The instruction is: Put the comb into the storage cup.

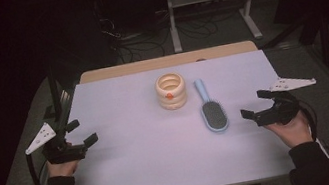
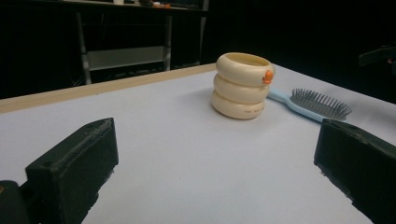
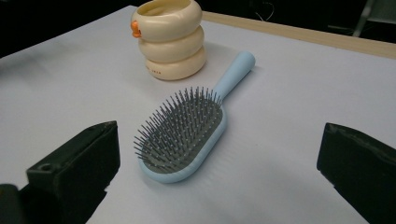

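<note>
You hold the left gripper (image 1: 81, 132) and the right gripper (image 1: 253, 104) low over the table (image 1: 134, 163) at its two sides, each with its jaws wide apart and nothing between them. The hairbrush (image 1: 212, 112) lies bristles up near your right gripper, handle pointing away, just beside the cream ringed cup (image 1: 171, 91) standing mid-table.

Pale table (image 1: 140, 170), wood strip (image 1: 123, 70) far edge; metal stand (image 1: 175, 30) + cables (image 1: 144, 42) behind.
</note>
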`<state>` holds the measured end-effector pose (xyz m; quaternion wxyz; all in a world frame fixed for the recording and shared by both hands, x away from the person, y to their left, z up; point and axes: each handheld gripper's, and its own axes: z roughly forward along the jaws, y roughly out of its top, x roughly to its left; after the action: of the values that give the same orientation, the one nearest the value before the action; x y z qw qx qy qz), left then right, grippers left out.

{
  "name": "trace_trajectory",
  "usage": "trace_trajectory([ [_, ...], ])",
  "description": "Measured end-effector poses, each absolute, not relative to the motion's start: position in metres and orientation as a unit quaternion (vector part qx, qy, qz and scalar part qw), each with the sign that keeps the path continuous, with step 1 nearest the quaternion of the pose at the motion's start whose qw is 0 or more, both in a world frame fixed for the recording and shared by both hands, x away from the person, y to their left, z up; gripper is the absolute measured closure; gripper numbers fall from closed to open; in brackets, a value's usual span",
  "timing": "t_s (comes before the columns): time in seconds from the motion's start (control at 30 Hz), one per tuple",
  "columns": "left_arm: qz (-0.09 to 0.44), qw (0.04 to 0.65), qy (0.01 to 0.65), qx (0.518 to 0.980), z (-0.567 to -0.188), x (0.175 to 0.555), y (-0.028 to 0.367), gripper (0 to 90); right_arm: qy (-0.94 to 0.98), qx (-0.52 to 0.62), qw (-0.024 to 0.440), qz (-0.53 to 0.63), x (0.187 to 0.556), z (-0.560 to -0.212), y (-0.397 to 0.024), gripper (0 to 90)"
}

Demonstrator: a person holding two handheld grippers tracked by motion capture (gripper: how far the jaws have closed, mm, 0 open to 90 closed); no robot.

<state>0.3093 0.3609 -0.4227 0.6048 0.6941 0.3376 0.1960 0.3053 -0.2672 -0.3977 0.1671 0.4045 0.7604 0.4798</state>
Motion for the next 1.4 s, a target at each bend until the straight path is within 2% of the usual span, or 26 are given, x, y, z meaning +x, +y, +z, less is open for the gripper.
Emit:
trace_trajectory([
  [0.67,0.19,0.618,0.335,0.685,-0.421,0.306,0.361,0.0,0.759,0.396,0.163,0.49,0.3,-0.395,-0.265,0.0],
  [1.4,0.199,0.607,0.343,0.689,-0.421,0.303,0.36,0.0,0.768,0.386,0.165,0.483,0.311,-0.369,-0.26,0.0],
])
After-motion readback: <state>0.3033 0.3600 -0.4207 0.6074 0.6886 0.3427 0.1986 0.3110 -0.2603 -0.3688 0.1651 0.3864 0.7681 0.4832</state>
